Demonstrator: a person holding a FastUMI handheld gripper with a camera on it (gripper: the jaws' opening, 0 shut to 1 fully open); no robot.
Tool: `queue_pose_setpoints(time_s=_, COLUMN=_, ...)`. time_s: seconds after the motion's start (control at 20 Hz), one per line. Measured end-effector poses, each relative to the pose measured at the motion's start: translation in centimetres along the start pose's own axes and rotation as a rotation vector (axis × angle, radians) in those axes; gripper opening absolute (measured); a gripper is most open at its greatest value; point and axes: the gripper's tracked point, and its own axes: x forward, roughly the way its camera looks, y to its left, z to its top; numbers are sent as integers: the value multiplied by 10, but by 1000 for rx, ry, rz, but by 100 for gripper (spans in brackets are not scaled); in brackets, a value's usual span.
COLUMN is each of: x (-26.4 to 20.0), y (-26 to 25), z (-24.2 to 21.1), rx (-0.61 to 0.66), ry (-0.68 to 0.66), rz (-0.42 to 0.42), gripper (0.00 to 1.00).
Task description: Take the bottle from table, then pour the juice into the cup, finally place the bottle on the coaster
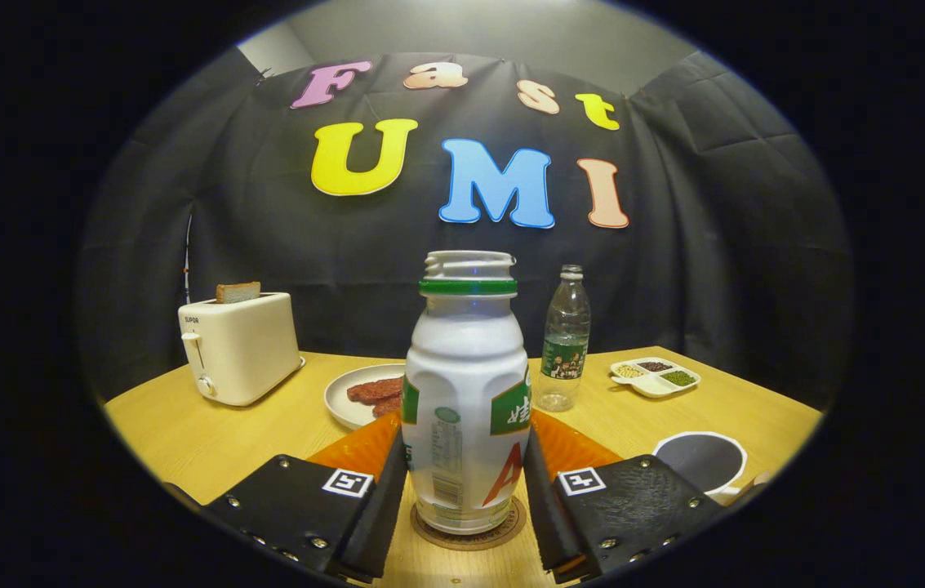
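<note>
1. My gripper: jaws at a narrow spread, one finger on each side of the white plastic juice bottle with the green neck ring. Both look pressed on its lower body, though I can't fully confirm contact on the right side.
2. Bottle stands upright between the fingers, base on the round brown coaster, which sits just ahead of the jaws on the pale wood table.
3. Cap is off, mouth open. My read: last step, bottle set down, release pending.
4. Handling guess: thin moulded plastic, light, more so if poured out. Walls will flex under a hard squeeze. Glossy label sleeve looks slippery.
5. Best hold, in my judgement: the waisted lower body where the fingers sit now. Shoulders above are wider, so it can't slide down through the jaws. Neck is too narrow and high.
6. Risk: tall and narrow, open top. Open the jaws evenly or it tips and spills any remainder.
7. White cup with a dark inside: just right of the right finger, near. Can't see the fill level.
8. Beyond the left finger: white plate with reddish-brown meat strips.
9. Further left: cream toaster, slice of toast sticking up.
10. Beyond the bottle, right: clear plastic water bottle, then a white divided dish of beans.
</note>
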Motion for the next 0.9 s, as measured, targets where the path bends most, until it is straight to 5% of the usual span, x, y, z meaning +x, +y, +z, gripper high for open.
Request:
queue_pose_setpoints(time_s=0.65, x=13, y=-3, z=-13, rx=6, ry=9, rz=16, gripper=68)
queue_pose_setpoints(time_s=0.75, x=16, y=-1, z=-16, rx=32, ry=13, rz=29, gripper=73)
queue_pose_setpoints(time_s=0.9, x=14, y=-3, z=-25, rx=68, ry=38, rz=33, gripper=98)
